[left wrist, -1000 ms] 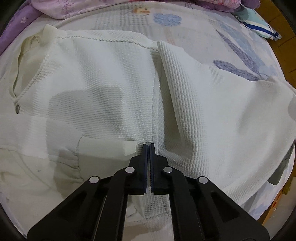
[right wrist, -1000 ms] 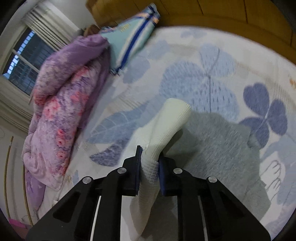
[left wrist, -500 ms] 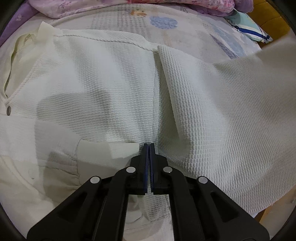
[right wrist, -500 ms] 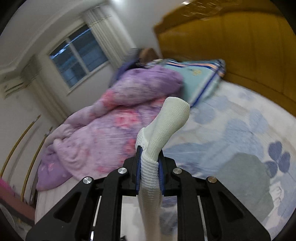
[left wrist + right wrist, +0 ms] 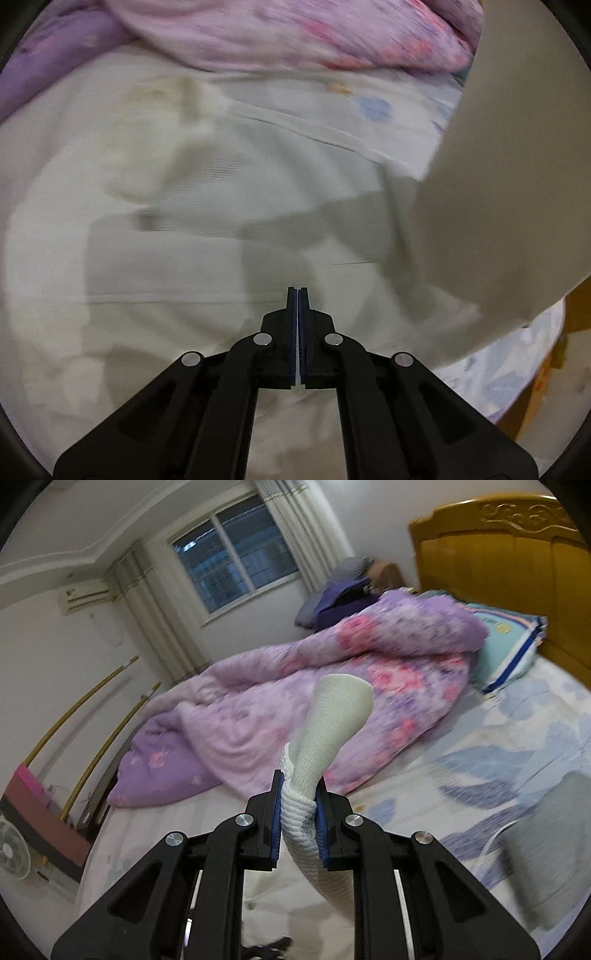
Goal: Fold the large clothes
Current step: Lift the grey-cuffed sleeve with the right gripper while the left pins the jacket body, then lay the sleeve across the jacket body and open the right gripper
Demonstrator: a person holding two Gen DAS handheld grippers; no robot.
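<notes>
While the right gripper (image 5: 298, 805) is clenched on the cuff end of the sleeve (image 5: 334, 723), we have that sleeve lifted off the bed, w/ the cuff flaring out past the blue pads (image 5: 275, 812) and the rest trailing down under the jaws. Holding it by the end makes sense: the whole sleeve comes along as one strip, so it can be laid across the body in one pass.

The left gripper (image 5: 297, 295) is pressed fully shut w/ nothing between the jaws, pointing steeply down over the white garment (image 5: 177, 258), which lies spread on the bed sheet (image 5: 491, 373). The view is blurred, so we can't tell if the tips touch the cloth. Our guess is it's there to pin or steady the body near the fold line. A broad pale sheet of the same fabric fills the right of the left view, prob. the raised sleeve side crossing in front.

The purple quilt (image 5: 295, 686) and pillow (image 5: 513, 642) sit well back toward the headboard (image 5: 498, 554), clear of the garment.

Next, as we judge it: carry the sleeve over and lay it flat on the torso; risk is dragging the body out of line.
</notes>
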